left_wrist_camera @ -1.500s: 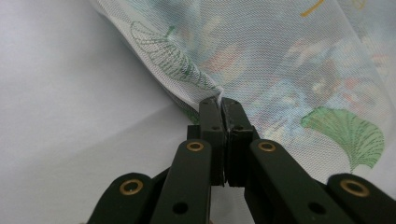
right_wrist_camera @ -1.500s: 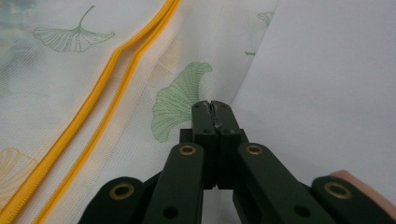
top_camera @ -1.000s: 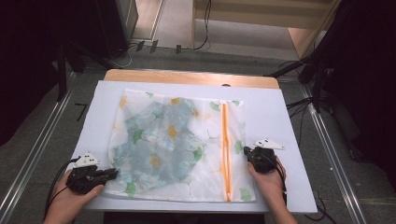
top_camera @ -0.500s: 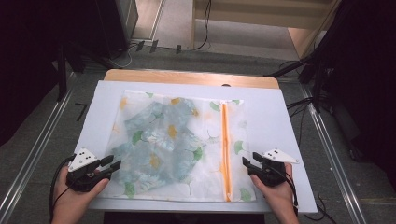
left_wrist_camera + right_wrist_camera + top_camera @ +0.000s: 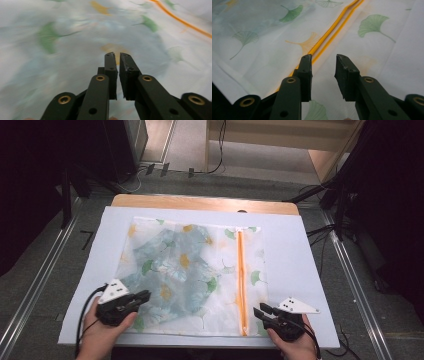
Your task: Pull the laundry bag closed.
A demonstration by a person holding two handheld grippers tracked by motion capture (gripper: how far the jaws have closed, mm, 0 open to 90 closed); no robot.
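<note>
Near the table's front edge I'm hovering both grippers over the flat mesh laundry bag (image 5: 192,277) — left gripper (image 5: 145,296) clenched on nothing, right gripper (image 5: 259,311) parted and empty astride the orange zipper (image 5: 241,280) — risking snagging mesh and dragging it off the white mat (image 5: 295,255).

One leaf-print mesh laundry bag (image 5: 192,277) lies on one white sheet (image 5: 295,265) covering one wooden bench (image 5: 200,202). One orange zipper (image 5: 241,285) runs along the bag. Two hand-held grippers are present, left (image 5: 145,296) and right (image 5: 259,311).
</note>
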